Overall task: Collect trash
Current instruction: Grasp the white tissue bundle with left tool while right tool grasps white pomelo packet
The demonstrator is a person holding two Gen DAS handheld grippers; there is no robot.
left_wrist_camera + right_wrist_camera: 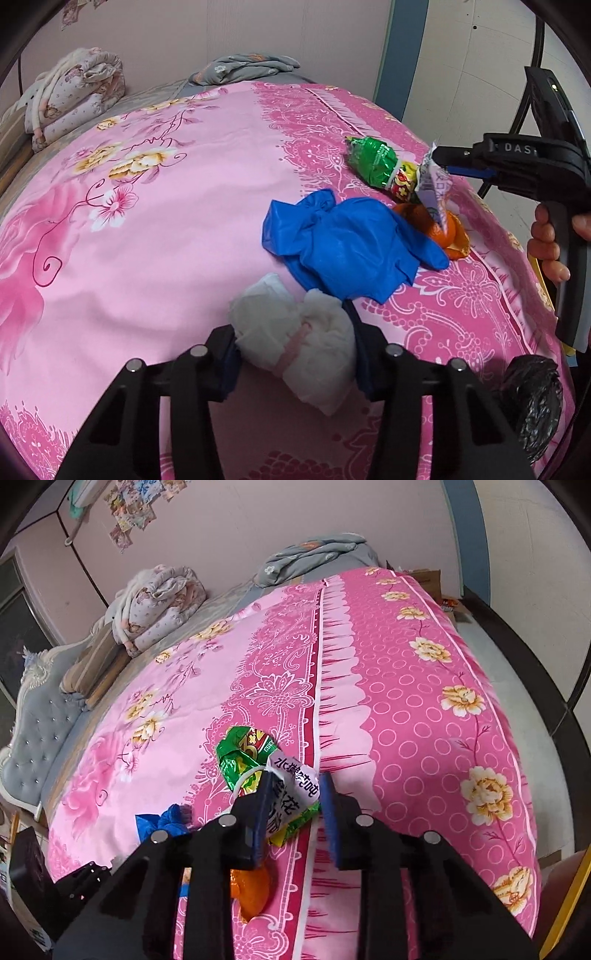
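On the pink flowered bedspread lies a small heap of trash. My left gripper is shut on a crumpled white tissue wad, one pad pressed against each side. Just beyond it lies a blue glove, then an orange peel-like piece and a green snack wrapper. My right gripper comes in from the right and pinches a white printed wrapper. In the right wrist view that wrapper sits between the blue pads of the right gripper, over the green wrapper.
A crumpled black plastic bag lies at the bed's near right edge. A folded flowered quilt and a grey blanket sit at the far end by the wall. A person's hand holds the right gripper's handle. The bed's side drops toward the floor.
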